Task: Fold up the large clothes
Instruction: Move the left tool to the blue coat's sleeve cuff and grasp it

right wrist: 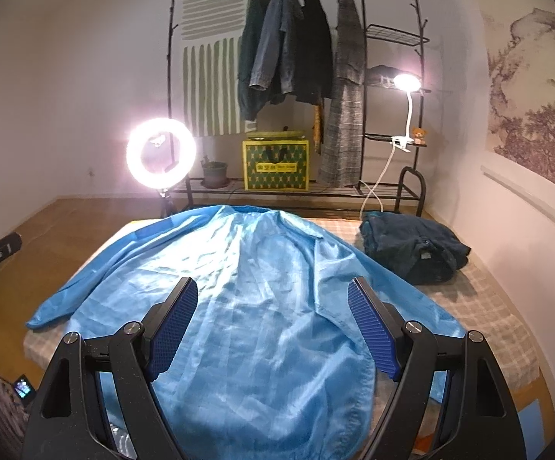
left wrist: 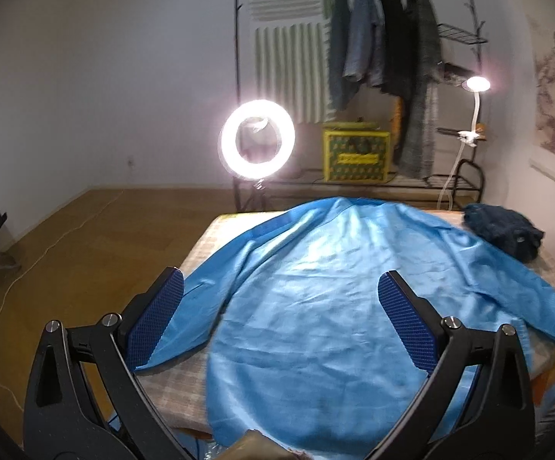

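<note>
Lying flat, blue shirt (left wrist: 316, 291) below left tool (left wrist: 279, 287)

A lit ring light (right wrist: 161, 156) stands on a tripod beyond the far end of the table (right wrist: 484, 326), which wears a checked cloth. Behind it a black clothes rack (right wrist: 415, 88) runs along the wall, with dark jackets (right wrist: 277, 46) and a grey plaid coat (right wrist: 344, 107) hanging from its rail. On its bottom shelf sit a yellow-green box (right wrist: 276, 165) and a potted plant (right wrist: 214, 173). A lit clip lamp (right wrist: 406, 81) is clamped to a side shelf, just beside a small teddy bear (right wrist: 417, 135). A green striped poster (right wrist: 210, 61) hangs behind the rack. A landscape mural (right wrist: 538, 107) covers the right wall. The floor (left wrist: 86, 237) is wood.
</note>
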Motion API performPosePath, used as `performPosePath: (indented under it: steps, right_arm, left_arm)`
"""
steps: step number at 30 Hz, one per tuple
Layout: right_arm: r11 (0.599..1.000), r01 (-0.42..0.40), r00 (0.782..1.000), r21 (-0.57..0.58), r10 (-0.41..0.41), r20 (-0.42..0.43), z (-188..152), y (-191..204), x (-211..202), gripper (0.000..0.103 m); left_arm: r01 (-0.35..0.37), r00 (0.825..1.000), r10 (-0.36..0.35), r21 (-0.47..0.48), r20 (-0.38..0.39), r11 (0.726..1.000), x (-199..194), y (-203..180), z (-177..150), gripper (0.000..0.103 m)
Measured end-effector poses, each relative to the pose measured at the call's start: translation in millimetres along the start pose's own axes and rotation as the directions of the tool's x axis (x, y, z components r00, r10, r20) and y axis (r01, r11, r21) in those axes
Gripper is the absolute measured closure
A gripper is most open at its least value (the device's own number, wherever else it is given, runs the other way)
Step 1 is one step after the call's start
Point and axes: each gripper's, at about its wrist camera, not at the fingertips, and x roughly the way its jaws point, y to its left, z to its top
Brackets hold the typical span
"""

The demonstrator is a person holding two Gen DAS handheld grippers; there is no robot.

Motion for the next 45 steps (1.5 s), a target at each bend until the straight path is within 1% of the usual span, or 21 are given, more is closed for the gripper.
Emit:
performPosePath:
  steps: [3,5,7,9,11,15,18,20,22,24,26,28,31,32,33,35,38,40,42,43,45]
  right_arm:
    - [1.0,-0.011,1.0,-0.011,0.011,0.014,5,9,11,0.022]
    - [1.0,-0.029,0.999,-0.009,0.029,0.03,10,14,20,0.022]
    - [0.998,-0.055,0.997,-0.01,0.056,0.057,12,18,28,0.022]
    - [0.996,-0.081,0.993,-0.02,0.083,0.083,14,24,35,0.022]
    - [0.994,-0.098,0.991,-0.04,0.102,0.087,17,31,46,0.022]
    - [0.986,-0.155,0.986,-0.056,0.157,0.047,17,43,72,0.022]
    - [0.98,-0.188,0.982,-0.066,0.189,0.011,12,49,84,0.022]
    - [0.974,-0.21,0.978,-0.078,0.21,-0.008,7,52,88,0.022]
    - [0.971,-0.22,0.975,-0.094,0.219,-0.026,3,56,92,0.022]
    - [0.967,-0.23,0.973,-0.106,0.227,-0.042,1,58,93,0.022]
    - [0.966,-0.235,0.972,-0.112,0.23,-0.05,-2,60,95,0.022]
    - [0.966,-0.235,0.971,-0.112,0.229,-0.062,-4,60,98,0.022]
    - [0.966,-0.239,0.97,-0.1,0.232,-0.079,-7,59,101,0.022]
    - [0.966,-0.24,0.969,-0.099,0.233,-0.081,-7,59,102,0.022]
    - [0.966,-0.239,0.969,-0.101,0.231,-0.083,-7,59,104,0.022]
    - [0.966,-0.236,0.97,-0.107,0.228,-0.083,-7,59,104,0.022]
    - [0.965,-0.237,0.97,-0.11,0.229,-0.083,-8,59,104,0.022]
    - [0.965,-0.239,0.969,-0.107,0.231,-0.085,-7,59,104,0.022]
    - [0.966,-0.239,0.969,-0.104,0.23,-0.086,-7,59,103,0.022]
    - [0.966,-0.238,0.969,-0.103,0.23,-0.086,-8,59,103,0.022]
    - [0.966,-0.237,0.97,-0.102,0.23,-0.082,-7,59,101,0.022]
  left_arm:
    - [-0.042,0.998,0.041,-0.04,-0.044,0.998,26,30,-6,0.0]
    - [-0.088,0.995,0.084,-0.062,-0.059,0.994,42,54,-9,0.0]
    - [-0.135,0.989,0.13,-0.068,-0.072,0.989,57,73,-14,0.001]
    - [-0.163,0.983,0.155,-0.079,-0.098,0.983,75,98,-19,0.002]
    - [-0.15,0.981,0.135,-0.105,-0.141,0.983,94,124,-25,0.002]
    - [-0.165,0.966,0.127,-0.163,-0.224,0.973,131,177,-41,0.003]
    - [-0.169,0.953,0.093,-0.25,-0.289,0.953,156,221,-58,0.007]
    - [-0.184,0.939,0.066,-0.333,-0.338,0.925,172,253,-74,0.011]
    - [-0.197,0.925,0.031,-0.407,-0.379,0.892,186,278,-92,0.012]
    - [-0.219,0.906,0.002,-0.463,-0.424,0.859,200,300,-114,0.012]
    - [-0.233,0.883,-0.049,-0.526,-0.467,0.818,213,317,-137,0.012]
    - [-0.237,0.863,-0.121,-0.603,-0.491,0.762,224,334,-159,0.012]
    - [-0.273,0.845,-0.163,-0.673,-0.509,0.687,230,349,-179,0.012]
    - [-0.285,0.84,-0.168,-0.684,-0.515,0.672,231,353,-184,0.012]
    - [-0.295,0.837,-0.171,-0.691,-0.52,0.66,232,356,-187,0.012]
    - [-0.3,0.831,-0.184,-0.701,-0.526,0.647,237,359,-194,0.012]
    - [-0.296,0.817,-0.206,-0.699,-0.538,0.651,248,353,-198,0.012]
    - [-0.295,0.809,-0.214,-0.692,-0.547,0.659,251,351,-200,0.025]
    - [-0.3,0.805,-0.218,-0.695,-0.552,0.653,255,349,-202,0.04]
    - [-0.303,0.804,-0.219,-0.699,-0.552,0.648,255,350,-203,0.045]
    - [-0.307,0.804,-0.219,-0.7,-0.553,0.645,254,350,-203,0.066]
